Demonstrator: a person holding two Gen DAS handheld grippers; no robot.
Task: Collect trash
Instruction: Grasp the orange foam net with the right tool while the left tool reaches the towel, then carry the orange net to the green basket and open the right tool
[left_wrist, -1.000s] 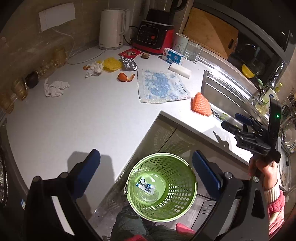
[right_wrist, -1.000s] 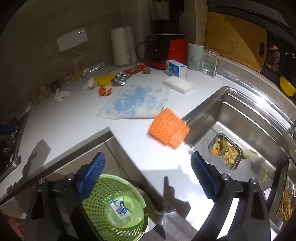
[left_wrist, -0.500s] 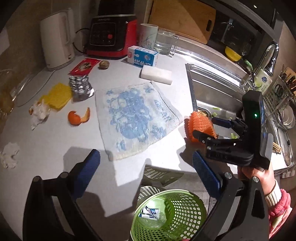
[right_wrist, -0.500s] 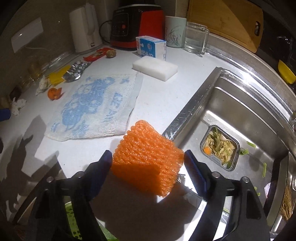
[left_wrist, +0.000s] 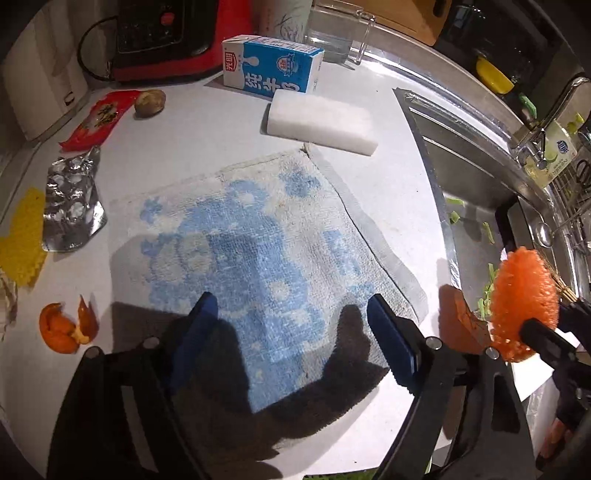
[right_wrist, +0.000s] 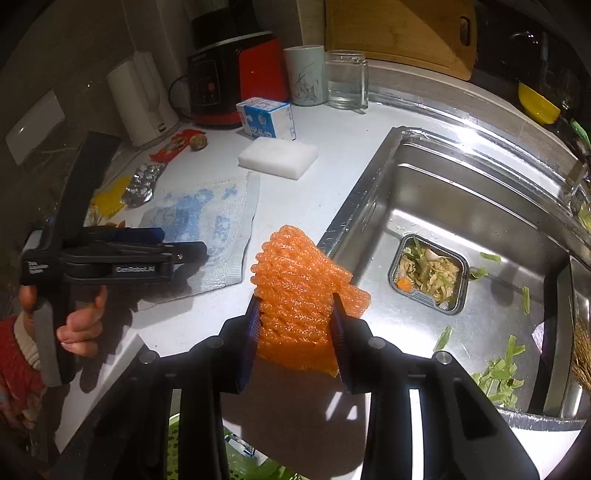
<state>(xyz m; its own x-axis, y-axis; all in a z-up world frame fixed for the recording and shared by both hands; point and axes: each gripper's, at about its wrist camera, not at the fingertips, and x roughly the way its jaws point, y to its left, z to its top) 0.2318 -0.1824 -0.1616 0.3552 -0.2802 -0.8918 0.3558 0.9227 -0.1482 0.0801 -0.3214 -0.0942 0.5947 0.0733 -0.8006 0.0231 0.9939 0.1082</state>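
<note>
On the bench: one milk carton (left_wrist: 272, 66), one white sponge (left_wrist: 321, 123), one towel (left_wrist: 258, 236), one blister pack (left_wrist: 70, 210), two cups (right_wrist: 306, 75) (one glass), one orange foam net (right_wrist: 295, 291), one orange peel (left_wrist: 64, 326).

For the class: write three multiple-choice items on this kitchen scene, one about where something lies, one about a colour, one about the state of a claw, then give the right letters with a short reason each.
1. Where does the white sponge block lie?
A. in the sink
B. on the counter, between the milk carton and the towel
C. on the cutting board

2. What colour is the foam net?
A. green
B. white
C. orange

3. What is the right claw doing?
A. gripping the foam net
B. standing wide with nothing in it
C. gripping the towel

Answers:
1. B, the block sits on the counter just past the towel's far edge, in front of the carton.
2. C, the ribbed net is plainly orange in both views.
3. A, its closing jaws press on both sides of the net.
</note>
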